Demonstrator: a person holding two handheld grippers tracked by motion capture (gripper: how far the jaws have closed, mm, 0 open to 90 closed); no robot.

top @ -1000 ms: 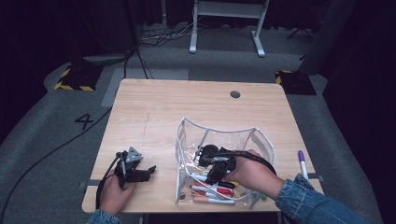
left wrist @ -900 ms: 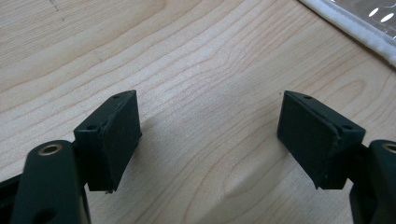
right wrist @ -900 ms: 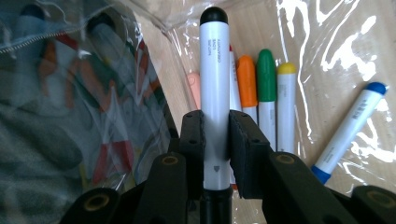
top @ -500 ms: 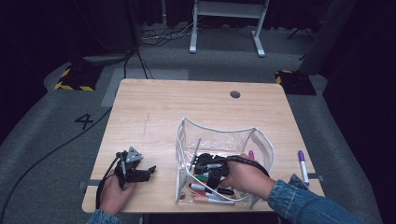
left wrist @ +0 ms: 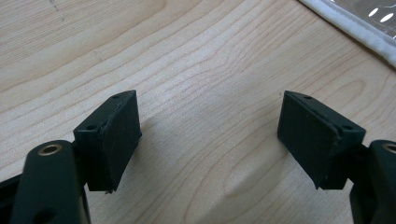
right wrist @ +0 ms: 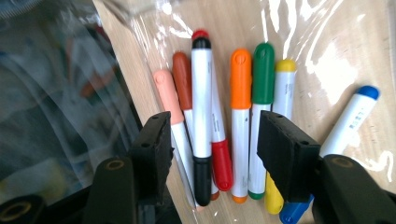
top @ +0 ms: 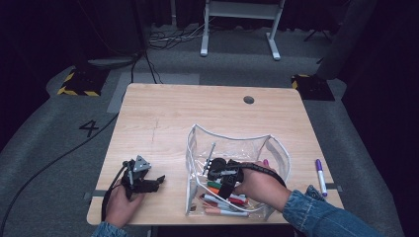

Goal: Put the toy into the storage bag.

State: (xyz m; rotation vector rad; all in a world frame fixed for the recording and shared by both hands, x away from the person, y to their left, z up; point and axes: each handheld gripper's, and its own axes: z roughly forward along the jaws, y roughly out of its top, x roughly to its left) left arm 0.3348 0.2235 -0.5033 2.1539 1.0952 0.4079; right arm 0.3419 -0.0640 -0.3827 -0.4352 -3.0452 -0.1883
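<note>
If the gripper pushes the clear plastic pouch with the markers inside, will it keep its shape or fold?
The clear pouch will probably fold: its thin film walls look wrinkled and shiny in the right gripper view, and only the white piped rim holds them up. It is likely light, so it may slide on the smooth table. The round markers inside would probably roll and shift.

Between the black right gripper (right wrist: 212,149) jaws lies a row of white-barrelled markers (right wrist: 233,121) capped pink, brown, black, red, orange, green, yellow and blue, inside a clear pouch (top: 276,148) edged in white. The counter (top: 163,118) is pale woodgrain; a purple marker (top: 320,175) lies beyond the pouch.
</note>
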